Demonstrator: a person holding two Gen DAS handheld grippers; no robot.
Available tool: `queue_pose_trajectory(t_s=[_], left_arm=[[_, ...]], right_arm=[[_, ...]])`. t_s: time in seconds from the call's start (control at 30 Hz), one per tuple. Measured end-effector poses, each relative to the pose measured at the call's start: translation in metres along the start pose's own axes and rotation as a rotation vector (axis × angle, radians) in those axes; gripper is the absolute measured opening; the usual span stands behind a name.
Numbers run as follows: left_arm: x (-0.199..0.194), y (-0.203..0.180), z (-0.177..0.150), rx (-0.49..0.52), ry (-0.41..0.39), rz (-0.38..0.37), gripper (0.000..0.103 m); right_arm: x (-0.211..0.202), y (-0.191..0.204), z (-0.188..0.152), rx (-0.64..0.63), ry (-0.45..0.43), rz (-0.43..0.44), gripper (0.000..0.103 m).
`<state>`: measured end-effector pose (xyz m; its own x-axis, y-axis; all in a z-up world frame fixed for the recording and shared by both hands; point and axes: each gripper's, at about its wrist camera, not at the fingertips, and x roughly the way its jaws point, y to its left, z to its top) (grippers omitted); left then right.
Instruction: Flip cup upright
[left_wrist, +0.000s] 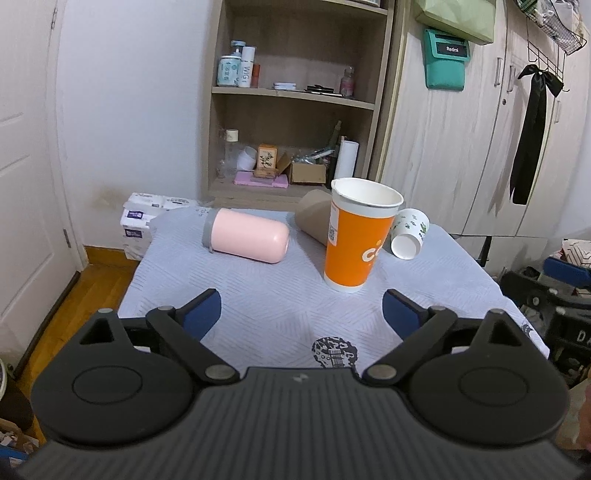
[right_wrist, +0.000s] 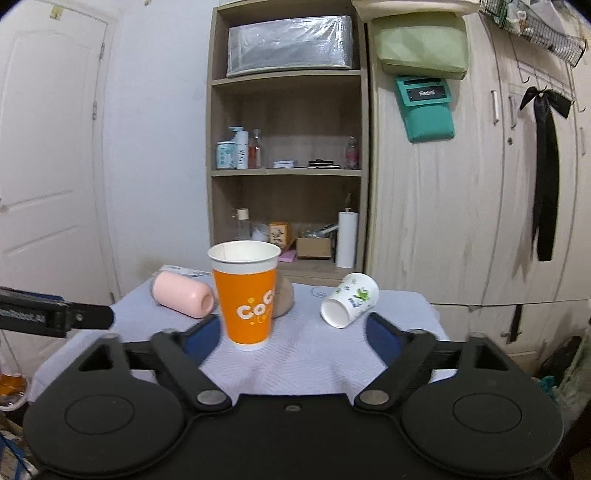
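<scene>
on the table (left_wrist: 258, 310) orange cup (left_wrist: 354, 240) upright

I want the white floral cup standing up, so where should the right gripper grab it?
Grip the white floral cup across its side wall near mid-body, coming from the front. It lies on its side, mouth toward the right gripper, leaving both flanks exposed.

Home bedroom — wardrobe (right_wrist: 461, 192), cluttered shelf (right_wrist: 286, 170).

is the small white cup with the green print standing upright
No, the small white cup lies on its side on the table cloth, its open mouth facing the camera, beside the upright orange cup.
</scene>
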<state>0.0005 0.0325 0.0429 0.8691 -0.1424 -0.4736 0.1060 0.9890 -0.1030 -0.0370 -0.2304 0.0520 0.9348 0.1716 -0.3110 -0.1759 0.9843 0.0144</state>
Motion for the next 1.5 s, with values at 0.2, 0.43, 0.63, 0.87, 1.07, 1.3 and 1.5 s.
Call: queue_pose_trajectory(t_s=[0.2,0.43,0.63,0.87,1.07,1.3,1.5], left_arm=[[-0.004,-0.003,-0.002,0.017,0.007,0.036,0.103],[-0.005,-0.002,-0.004,0.017,0.031,0.057,0.103],[-0.006,0.0,-0.005,0.009,0.049,0.086,0.103],[-0.005,0.001,-0.006,0.004,0.064,0.102,0.103],[-0.003,0.003,-0.007,-0.004,0.069,0.117,0.103],[0.003,0.001,-0.008,-0.001,0.088,0.129,0.103],[0.004,-0.001,-0.009,0.002,0.096,0.132,0.103]], right_arm=[[-0.002,0.003,-0.001,0.018,0.006,-0.043,0.103],[-0.003,0.004,-0.004,0.022,0.038,-0.072,0.103],[-0.005,0.005,-0.004,0.03,0.052,-0.088,0.103],[-0.004,0.004,-0.007,0.038,0.076,-0.112,0.103],[-0.006,0.006,-0.007,0.023,0.072,-0.119,0.103],[-0.002,0.009,-0.007,0.029,0.084,-0.132,0.103],[-0.002,0.008,-0.008,0.034,0.085,-0.137,0.103]])
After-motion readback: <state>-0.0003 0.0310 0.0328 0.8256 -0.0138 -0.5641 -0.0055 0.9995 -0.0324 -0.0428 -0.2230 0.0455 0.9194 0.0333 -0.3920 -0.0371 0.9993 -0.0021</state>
